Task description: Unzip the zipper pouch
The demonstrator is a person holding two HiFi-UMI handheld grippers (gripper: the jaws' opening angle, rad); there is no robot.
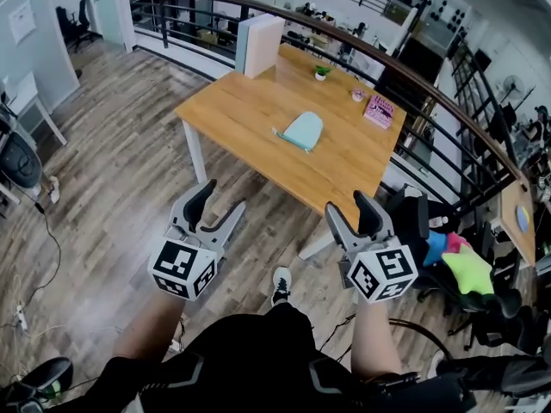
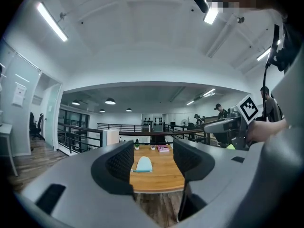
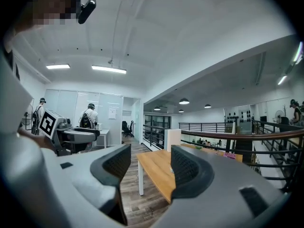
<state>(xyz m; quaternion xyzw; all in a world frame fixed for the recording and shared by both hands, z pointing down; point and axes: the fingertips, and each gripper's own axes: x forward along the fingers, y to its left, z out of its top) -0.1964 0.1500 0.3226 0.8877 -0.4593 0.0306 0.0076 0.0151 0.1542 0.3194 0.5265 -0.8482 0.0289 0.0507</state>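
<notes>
A pale blue zipper pouch (image 1: 302, 131) lies flat near the middle of a wooden table (image 1: 232, 110), well ahead of me. Between the left gripper's jaws it shows small and far off as the pouch (image 2: 143, 164). My left gripper (image 1: 214, 206) hangs open over the floor, short of the table, with nothing in it. My right gripper (image 1: 353, 215) is also open and empty, near the table's front corner. In the right gripper view only the table's near end (image 3: 156, 171) shows, and the pouch is hidden behind a jaw.
On the table stand a white box (image 1: 258, 45), a small potted plant (image 1: 321, 71), a pink book (image 1: 379, 111) and a small pink item (image 1: 357, 95). A curved railing (image 1: 362, 52) runs behind it. Black chairs with bright cloths (image 1: 461, 265) stand at right. My foot (image 1: 280, 284) is on the wood floor.
</notes>
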